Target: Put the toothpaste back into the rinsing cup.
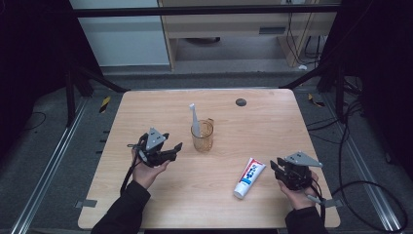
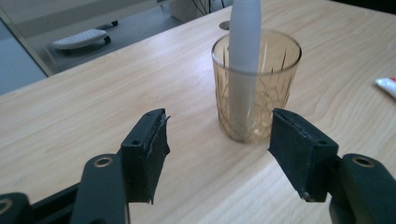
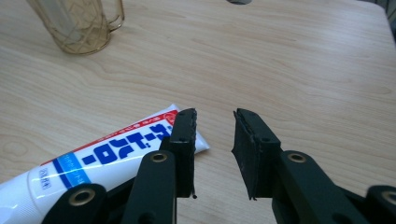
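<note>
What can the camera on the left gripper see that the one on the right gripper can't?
Left gripper view: a white toothbrush standing in the cup, and the left gripper with jaws wide open, nothing between them.

Right gripper view: the printed side of the toothpaste lying flat, the cup's handle, and the right gripper, jaws apart and empty.

Both: the amber cup, the wooden table, and some of the toothpaste.

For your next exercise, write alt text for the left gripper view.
An amber glass cup holding a white toothbrush handle stands on a light wooden table, just beyond the open left gripper, whose jaws hold nothing. A toothpaste tube's end shows at right.
</note>
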Motion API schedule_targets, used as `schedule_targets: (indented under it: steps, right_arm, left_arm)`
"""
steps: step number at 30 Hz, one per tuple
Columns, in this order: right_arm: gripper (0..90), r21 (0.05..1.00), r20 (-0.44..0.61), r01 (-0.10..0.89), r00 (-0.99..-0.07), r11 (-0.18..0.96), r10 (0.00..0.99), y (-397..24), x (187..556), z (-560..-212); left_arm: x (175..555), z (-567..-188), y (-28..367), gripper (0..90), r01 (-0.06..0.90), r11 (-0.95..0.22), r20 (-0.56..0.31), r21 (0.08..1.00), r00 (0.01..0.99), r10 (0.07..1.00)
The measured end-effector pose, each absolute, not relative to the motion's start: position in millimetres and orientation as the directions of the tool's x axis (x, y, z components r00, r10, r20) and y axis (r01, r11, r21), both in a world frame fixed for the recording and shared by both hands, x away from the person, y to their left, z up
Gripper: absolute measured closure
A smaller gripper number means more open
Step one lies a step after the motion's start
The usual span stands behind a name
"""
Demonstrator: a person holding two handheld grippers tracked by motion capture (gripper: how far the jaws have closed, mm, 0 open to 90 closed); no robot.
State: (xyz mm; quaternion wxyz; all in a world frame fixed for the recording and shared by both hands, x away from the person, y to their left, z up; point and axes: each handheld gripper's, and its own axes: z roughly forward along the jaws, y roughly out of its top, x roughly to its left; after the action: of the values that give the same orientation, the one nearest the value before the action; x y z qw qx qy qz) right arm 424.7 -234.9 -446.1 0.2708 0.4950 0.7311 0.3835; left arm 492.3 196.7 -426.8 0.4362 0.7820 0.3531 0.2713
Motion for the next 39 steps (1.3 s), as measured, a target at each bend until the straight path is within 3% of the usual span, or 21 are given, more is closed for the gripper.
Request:
schedule_targets:
  steps: [19, 23, 29, 39]
  right_arm:
    - [79.1, 0.777, 0.071, 0.571, -0.498, 0.265, 0.864, -221.8, 419.7, -451.4]
    - [82.4, 0.764, 0.07, 0.586, -0.494, 0.272, 0.867, -219.4, 419.4, -455.9]
    - [89.8, 0.737, 0.078, 0.619, -0.477, 0.272, 0.876, -217.9, 426.6, -466.7]
    - [90.0, 0.678, 0.047, 0.672, -0.444, 0.298, 0.895, -206.6, 443.9, -481.2]
  left_arm:
    - [443.0, -463.0, 252.5, 45.1, 0.473, -0.354, 0.054, 0.807, 0.538, 0.841]
    - [436.2, -471.2, 259.5, 47.0, 0.509, -0.359, 0.034, 0.782, 0.54, 0.841]
    - [437.7, -476.8, 259.7, 52.3, 0.526, -0.402, 0.082, 0.75, 0.529, 0.845]
    - [440.9, -476.3, 268.6, 55.3, 0.53, -0.367, 0.091, 0.764, 0.475, 0.875]
